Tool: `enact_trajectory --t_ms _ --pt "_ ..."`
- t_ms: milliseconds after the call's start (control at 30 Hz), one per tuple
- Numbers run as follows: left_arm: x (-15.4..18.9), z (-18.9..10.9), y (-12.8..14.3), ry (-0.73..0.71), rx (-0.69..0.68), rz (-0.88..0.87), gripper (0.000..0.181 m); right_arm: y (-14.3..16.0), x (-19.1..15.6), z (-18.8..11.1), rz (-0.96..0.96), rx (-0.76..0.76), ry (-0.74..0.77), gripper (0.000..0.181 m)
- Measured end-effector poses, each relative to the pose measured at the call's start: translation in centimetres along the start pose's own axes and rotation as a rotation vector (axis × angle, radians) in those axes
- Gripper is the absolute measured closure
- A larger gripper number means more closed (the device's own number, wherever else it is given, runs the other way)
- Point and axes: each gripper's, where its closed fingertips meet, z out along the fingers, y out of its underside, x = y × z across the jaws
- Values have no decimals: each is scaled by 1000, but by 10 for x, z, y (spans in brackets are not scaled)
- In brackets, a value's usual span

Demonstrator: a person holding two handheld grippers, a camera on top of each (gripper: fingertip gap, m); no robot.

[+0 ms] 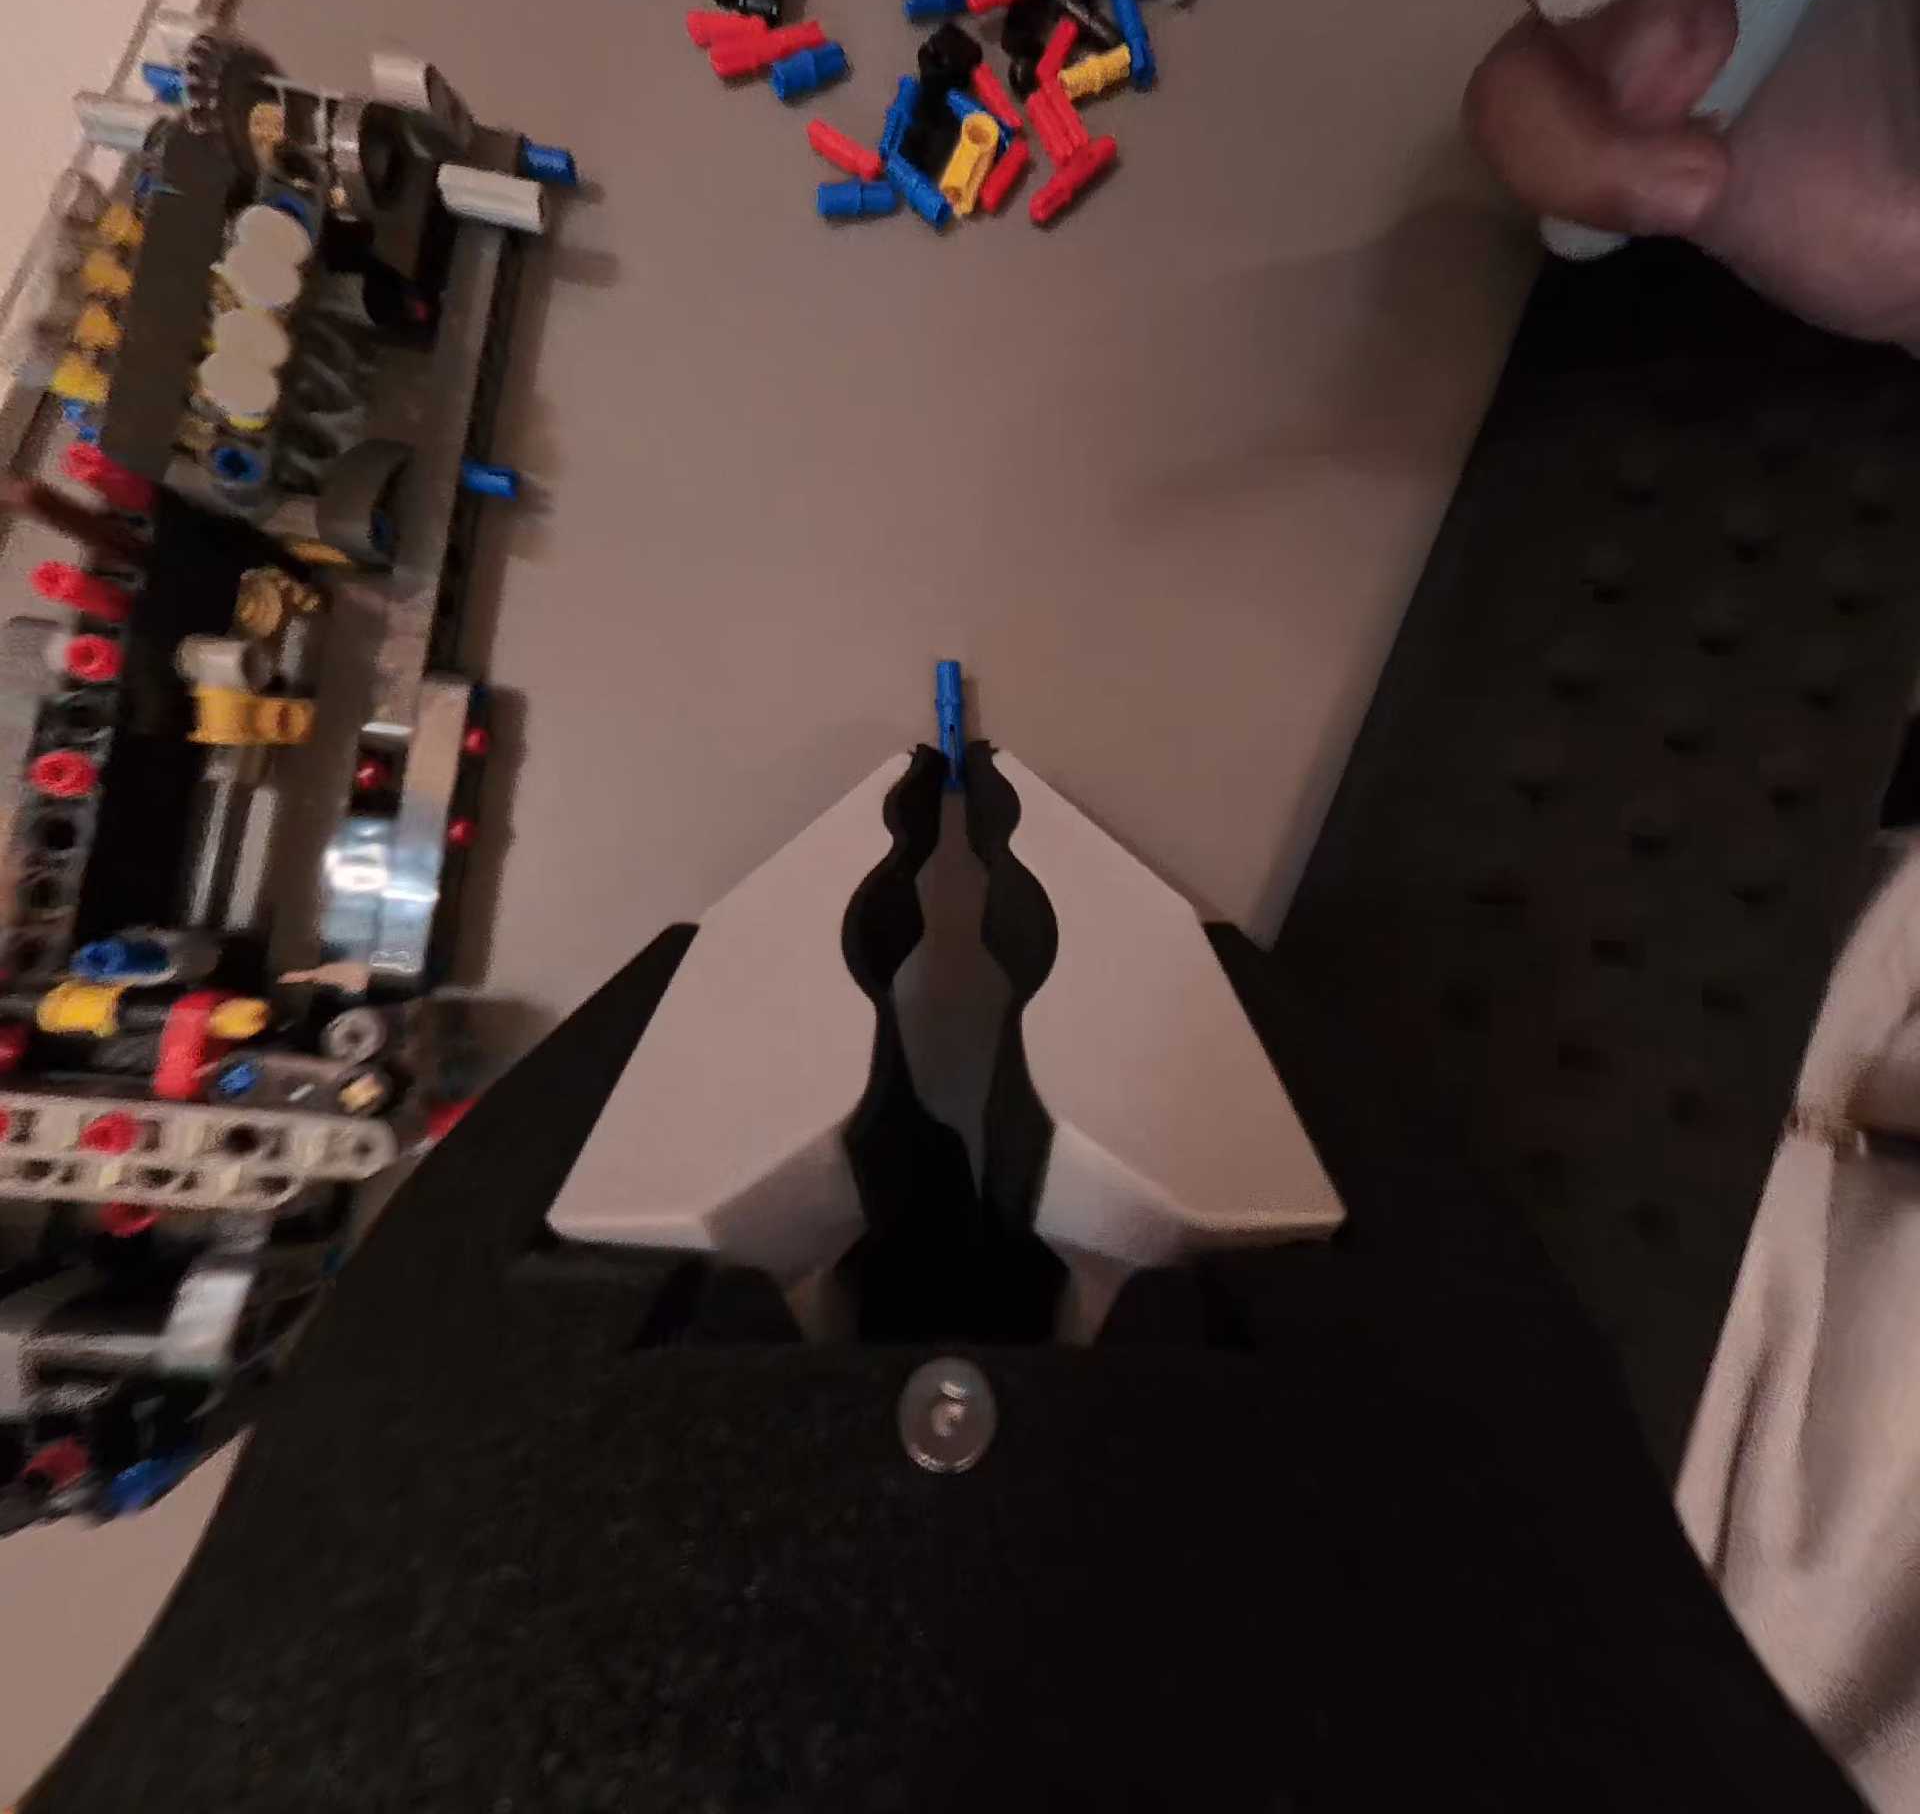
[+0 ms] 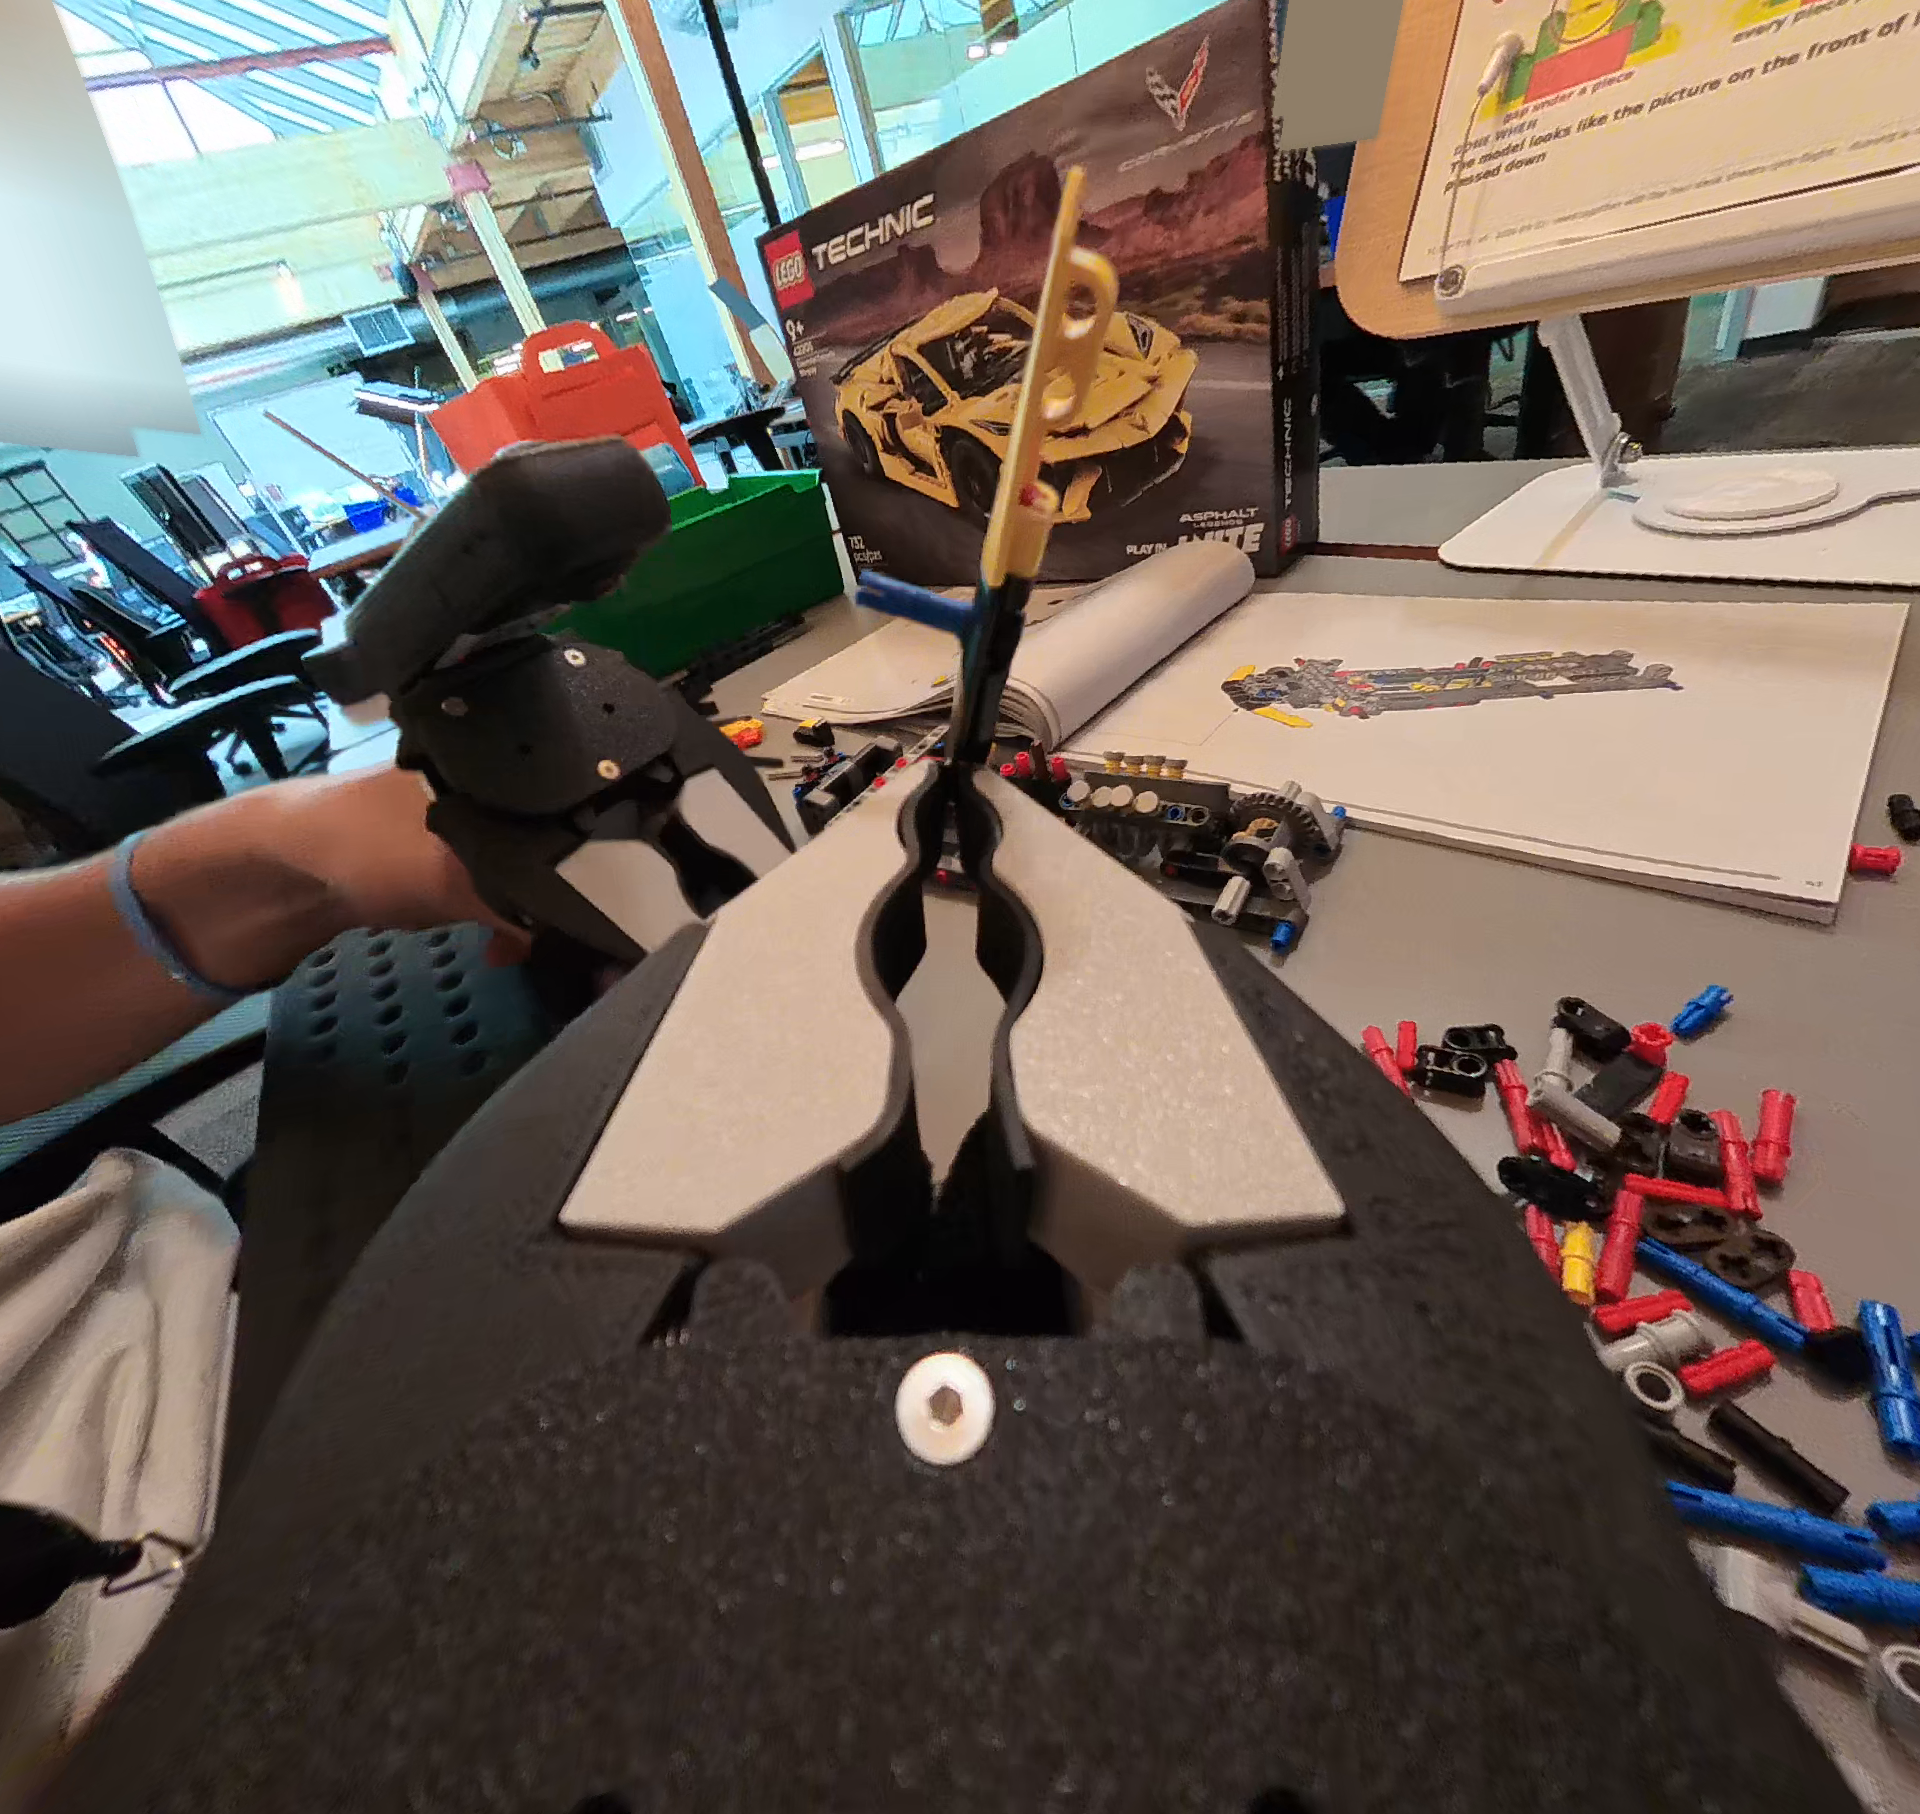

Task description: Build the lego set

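Observation:
My left gripper is shut on a small blue pin, held above the tan table. The half-built black and grey chassis lies to its left. My right gripper is shut on a black beam that stands upright, with a yellow panel on top and a blue pin sticking out to the left. The left gripper's body also shows in the right wrist view, held by a hand. The chassis shows behind my right fingertips.
A pile of loose red, blue, yellow and black pins lies on the table; it also shows in the right wrist view. An open instruction booklet, the set's box, a green bin and a black perforated chair are around. Tip to tip, the grippers are about 15 cm apart.

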Motion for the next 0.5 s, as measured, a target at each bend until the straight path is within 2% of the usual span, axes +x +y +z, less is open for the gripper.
enact_trajectory --t_ms 67,100,167,233,367,500 --pt "-4 -18 11 70 -89 38 178 1 2 1 11 -4 5 181" --pt "-7 -29 21 105 -178 74 178 2 2 1 7 -12 8 181" --pt "-24 -50 37 96 -362 178 178 4 1 3 -18 -29 17 181" --pt "-36 -74 58 101 -609 288 178 7 -1 5 -47 -49 26 181" --pt "-53 -118 91 111 -1026 612 178 9 -1 7 -66 -64 33 181" --pt "-66 -138 107 47 -1285 786 179 5 1 4 -36 -36 30 181"
